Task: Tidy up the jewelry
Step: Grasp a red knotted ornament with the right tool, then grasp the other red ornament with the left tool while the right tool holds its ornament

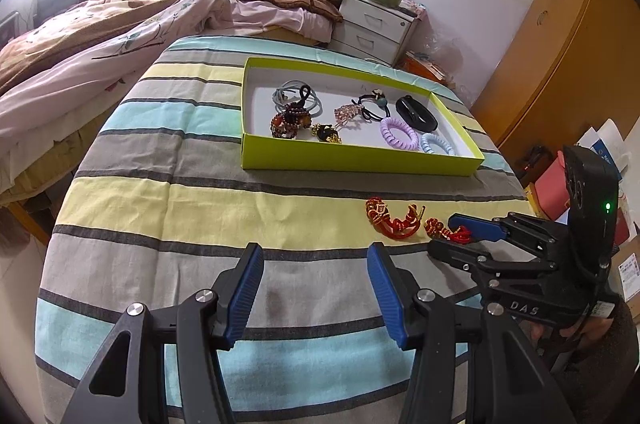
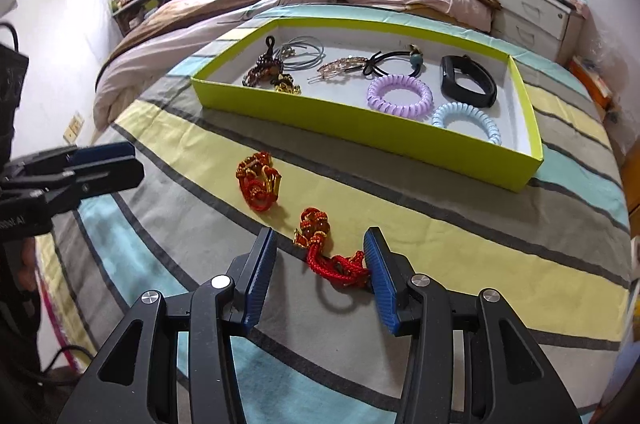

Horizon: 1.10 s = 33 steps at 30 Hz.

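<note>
A lime-green box (image 1: 352, 160) (image 2: 360, 128) on the striped cloth holds several hair ties, a purple coil (image 2: 400, 92), a light-blue coil (image 2: 466, 118), a black wristband (image 2: 468, 80) and a clip. Two red-and-gold braided pieces lie in front of it. My right gripper (image 2: 320, 248) is open, its fingers either side of the nearer red piece (image 2: 320, 244), whose tassel touches the right pad. The other red piece (image 2: 258, 180) (image 1: 394, 218) lies to the left. My left gripper (image 1: 316, 260) is open and empty over the cloth. The right gripper also shows in the left wrist view (image 1: 452, 236).
The table with the striped cloth (image 1: 180, 208) stands beside a bed (image 1: 100, 36) with a brown blanket. White drawers (image 1: 372, 28) stand behind, a wooden wardrobe (image 1: 560, 44) to the right. The left gripper shows at the left edge of the right wrist view (image 2: 100, 164).
</note>
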{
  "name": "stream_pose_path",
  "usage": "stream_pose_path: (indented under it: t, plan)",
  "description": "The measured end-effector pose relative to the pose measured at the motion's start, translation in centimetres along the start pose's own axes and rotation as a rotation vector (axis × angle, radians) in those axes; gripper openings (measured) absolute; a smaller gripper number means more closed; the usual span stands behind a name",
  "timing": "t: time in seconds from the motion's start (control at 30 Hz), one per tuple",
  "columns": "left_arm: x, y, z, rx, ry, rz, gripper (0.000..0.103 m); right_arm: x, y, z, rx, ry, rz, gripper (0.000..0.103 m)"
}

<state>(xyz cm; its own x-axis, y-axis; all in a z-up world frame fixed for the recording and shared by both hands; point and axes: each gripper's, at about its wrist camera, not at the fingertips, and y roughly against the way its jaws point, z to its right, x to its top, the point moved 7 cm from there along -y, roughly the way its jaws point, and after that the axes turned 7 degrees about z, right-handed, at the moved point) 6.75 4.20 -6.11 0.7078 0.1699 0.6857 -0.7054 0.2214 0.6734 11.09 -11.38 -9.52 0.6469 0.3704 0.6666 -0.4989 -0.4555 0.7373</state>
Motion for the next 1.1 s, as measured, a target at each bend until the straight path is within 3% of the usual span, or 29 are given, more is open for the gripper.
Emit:
stream_pose_path:
  t: [0.2,0.27,0.53,0.77,1.1]
  plan:
    - [0.0,-0.3,0.4,-0.002,-0.003,-0.008,0.053,-0.3,0.2,-0.1,-0.037,0.004,0.001,0.045]
    - [-0.1,-0.4,0.7,-0.010,-0.010,-0.015,0.053,-0.4,0.4,0.2,-0.049,-0.006,0.007,0.031]
    - [-0.1,-1.1,2.0,-0.025,-0.030,-0.027,0.053,-0.9,1.4,1.1,-0.053,-0.054,0.020,0.015]
    - [-0.1,-2.7,3.5,-0.043,-0.054,-0.058,0.053,-0.7,3.1,1.9,-0.065,-0.117,0.081,0.014]
    - [0.8,-5.8,4.9,-0.012,-0.078,-0.070,0.053,-1.2,4.9,2.8,-0.058,-0.180,0.124,0.014]
